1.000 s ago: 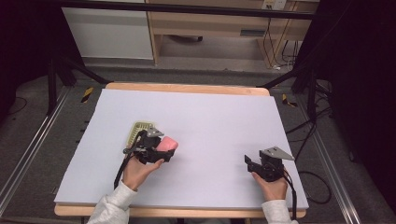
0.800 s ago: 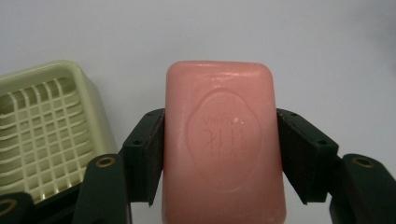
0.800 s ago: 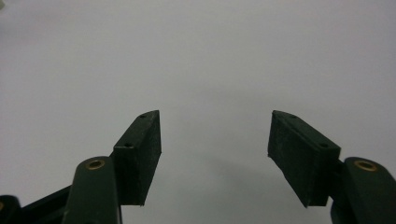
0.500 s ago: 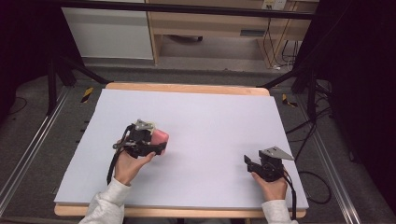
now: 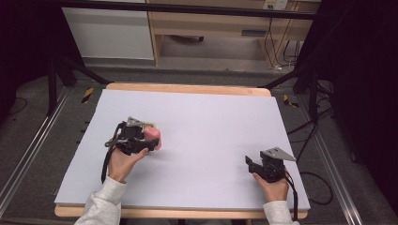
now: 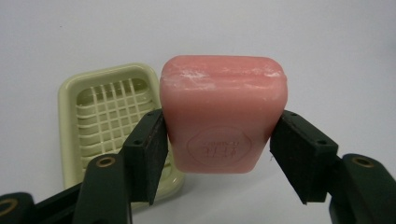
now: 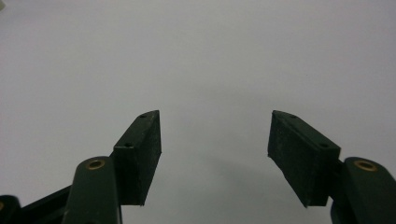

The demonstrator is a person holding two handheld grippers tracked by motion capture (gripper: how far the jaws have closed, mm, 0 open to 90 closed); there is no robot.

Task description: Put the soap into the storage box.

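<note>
While the high view looks down on the pale surface (image 5: 211, 140), the left gripper (image 5: 143, 140) sits at its left-middle with a pink soap bar (image 5: 152, 138) between its jaws, and a sliver of the pale green soap dish (image 5: 149, 125) peeks out just behind it; the right gripper (image 5: 253, 165) rests low at the right, well apart from both, so the left hand is plainly the nearer; in the left gripper view the jaws are clamped on the flanks of the soap bar (image 6: 223, 116), a smooth, waxy, round-cornered block with an oval stamp on its face and whitish scuffs along its far edge; the soap dish (image 6: 112, 121), a glossy rectangular tray with a ribbed grid floor, lies on the surface beyond and to the left of the jaws, its long axis running roughly away from the camera, so a placement would likely call for a leftward shift; in the right gripper view the right gripper (image 7: 215, 140) has its jaws spread wide over bare matte surface, holding nothing.
</note>
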